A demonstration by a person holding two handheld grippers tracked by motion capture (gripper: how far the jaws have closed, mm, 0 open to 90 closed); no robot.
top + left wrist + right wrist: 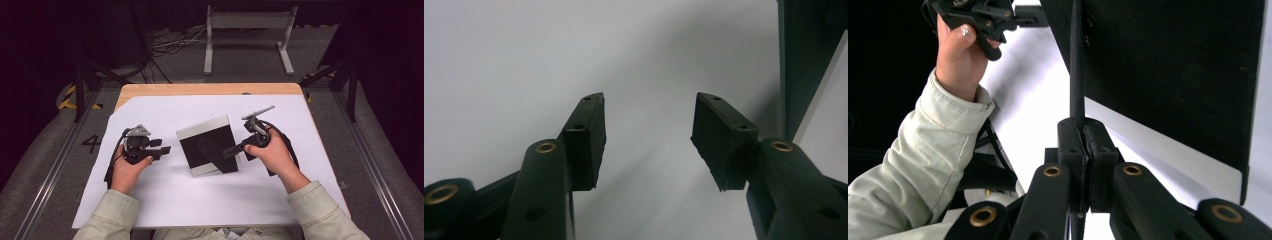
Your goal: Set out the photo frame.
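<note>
Black-backed, silver-edged rectangular picture frame (205, 145) lies face down at the centre of the white sheet (200, 200) covering the wooden table (200, 89). The right gripper (235, 149), just right of centre, has its jaws clamped on the frame's thin black stand flap (1077, 60), whose lower end is hidden between the pads. The left gripper (164, 149), at centre left, holds its jaws apart over bare sheet; the frame's front is hidden.

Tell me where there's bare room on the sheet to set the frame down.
Bare sheet lies along the near edge, between the sleeves, and across the far strip behind the frame. The middle is crowded: left tongs beside the frame, right tongs shut on its stand.
</note>
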